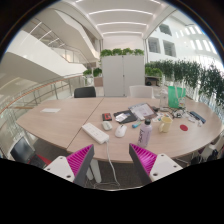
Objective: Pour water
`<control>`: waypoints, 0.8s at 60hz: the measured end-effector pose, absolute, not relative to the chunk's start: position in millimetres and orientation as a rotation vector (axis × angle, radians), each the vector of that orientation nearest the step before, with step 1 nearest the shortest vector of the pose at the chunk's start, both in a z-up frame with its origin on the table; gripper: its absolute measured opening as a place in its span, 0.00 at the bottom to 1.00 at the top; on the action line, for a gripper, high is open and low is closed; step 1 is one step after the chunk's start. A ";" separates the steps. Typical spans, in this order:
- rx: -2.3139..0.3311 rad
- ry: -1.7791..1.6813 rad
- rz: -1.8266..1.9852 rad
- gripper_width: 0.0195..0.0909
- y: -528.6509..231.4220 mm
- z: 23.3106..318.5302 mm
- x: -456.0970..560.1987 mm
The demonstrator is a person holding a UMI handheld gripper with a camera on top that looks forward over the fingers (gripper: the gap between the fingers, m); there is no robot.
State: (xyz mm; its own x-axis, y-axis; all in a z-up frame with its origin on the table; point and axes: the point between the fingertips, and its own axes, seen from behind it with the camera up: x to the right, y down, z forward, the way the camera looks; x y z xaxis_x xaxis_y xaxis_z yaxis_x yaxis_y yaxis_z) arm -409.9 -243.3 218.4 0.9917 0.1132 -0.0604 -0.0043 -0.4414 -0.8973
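My gripper (112, 156) is open, its magenta pads (82, 160) spread wide with nothing between them. It hovers above the near edge of a large wooden table (60, 120). A small bottle-like container (144, 133) stands upright on the table just beyond the right finger. Farther back to the right is a tall green translucent container (175, 96). Between these two lies a cluster of small items (165, 121) that I cannot tell apart.
A white keyboard (95, 132) and a white mouse (121, 130) lie just ahead of the fingers, a cable trailing toward me. Chairs (85, 92) ring the table. A white cabinet (122, 72) and green plants (188, 74) stand behind.
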 end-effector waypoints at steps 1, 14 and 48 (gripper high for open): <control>-2.023 -0.080 0.135 0.86 -243.1 218.3 -410.2; -2.016 -0.069 0.107 0.84 -230.3 202.8 -404.6; -1.811 0.060 -0.006 0.85 -13.5 73.8 -265.1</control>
State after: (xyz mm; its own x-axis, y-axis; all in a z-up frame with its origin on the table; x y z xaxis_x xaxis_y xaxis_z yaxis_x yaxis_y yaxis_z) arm -265.1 -13.5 73.8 0.9986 -0.0445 -0.0278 -0.0376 -0.2374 -0.9707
